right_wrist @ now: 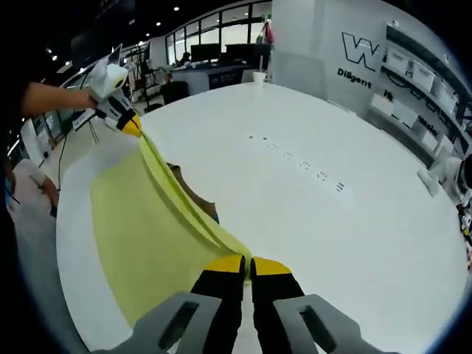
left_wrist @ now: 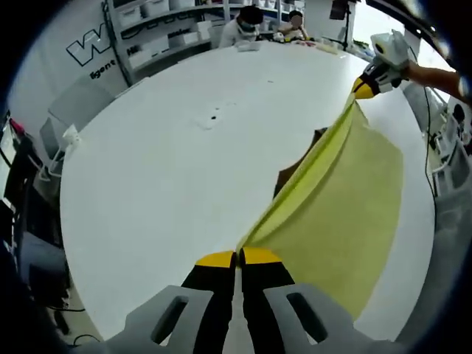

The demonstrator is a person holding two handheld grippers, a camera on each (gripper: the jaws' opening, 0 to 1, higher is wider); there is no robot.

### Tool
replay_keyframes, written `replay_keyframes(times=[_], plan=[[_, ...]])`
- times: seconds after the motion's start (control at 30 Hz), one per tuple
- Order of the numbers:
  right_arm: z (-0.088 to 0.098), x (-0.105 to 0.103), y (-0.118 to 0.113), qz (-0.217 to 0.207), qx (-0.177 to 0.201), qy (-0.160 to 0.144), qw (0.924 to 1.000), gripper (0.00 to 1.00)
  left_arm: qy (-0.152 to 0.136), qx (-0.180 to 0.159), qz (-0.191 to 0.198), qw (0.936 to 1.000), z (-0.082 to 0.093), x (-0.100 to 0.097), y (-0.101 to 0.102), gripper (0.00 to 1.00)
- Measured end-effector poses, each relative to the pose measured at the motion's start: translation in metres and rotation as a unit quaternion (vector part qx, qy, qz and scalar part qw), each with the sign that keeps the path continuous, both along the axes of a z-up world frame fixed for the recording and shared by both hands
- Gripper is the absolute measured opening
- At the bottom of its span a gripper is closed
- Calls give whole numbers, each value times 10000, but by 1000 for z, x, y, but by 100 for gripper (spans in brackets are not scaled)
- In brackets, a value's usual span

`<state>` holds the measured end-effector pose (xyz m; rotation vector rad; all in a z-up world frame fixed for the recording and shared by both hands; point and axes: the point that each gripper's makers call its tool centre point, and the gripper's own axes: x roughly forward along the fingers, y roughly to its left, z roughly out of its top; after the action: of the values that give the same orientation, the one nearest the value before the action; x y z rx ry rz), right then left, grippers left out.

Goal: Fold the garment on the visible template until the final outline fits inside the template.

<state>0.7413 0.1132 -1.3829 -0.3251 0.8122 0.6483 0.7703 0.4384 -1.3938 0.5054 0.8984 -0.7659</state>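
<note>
Both tools are clenched on the yellow garment (left_wrist: 346, 199), left tool (left_wrist: 237, 257) and right tool (right_wrist: 247, 262), stretching it above the white tabletop (left_wrist: 169, 169). The brown template (left_wrist: 289, 175) sits partly hidden; uneven lowering could misalign the fold.

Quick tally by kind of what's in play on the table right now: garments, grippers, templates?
Yellow garment: 1, held taut between both grippers
Grippers: 2, left gripper and right gripper, each shut on a garment edge
Brown template: 1, partly hidden behind the garment
White table: 1
Total: 5
</note>
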Motion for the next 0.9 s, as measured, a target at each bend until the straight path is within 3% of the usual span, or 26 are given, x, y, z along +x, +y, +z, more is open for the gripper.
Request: replay_keyframes(times=[0.9], plan=[[-33,8,-3,-258,-104,229,9994,0,245,171,281,9992,-27,8,-1,3]])
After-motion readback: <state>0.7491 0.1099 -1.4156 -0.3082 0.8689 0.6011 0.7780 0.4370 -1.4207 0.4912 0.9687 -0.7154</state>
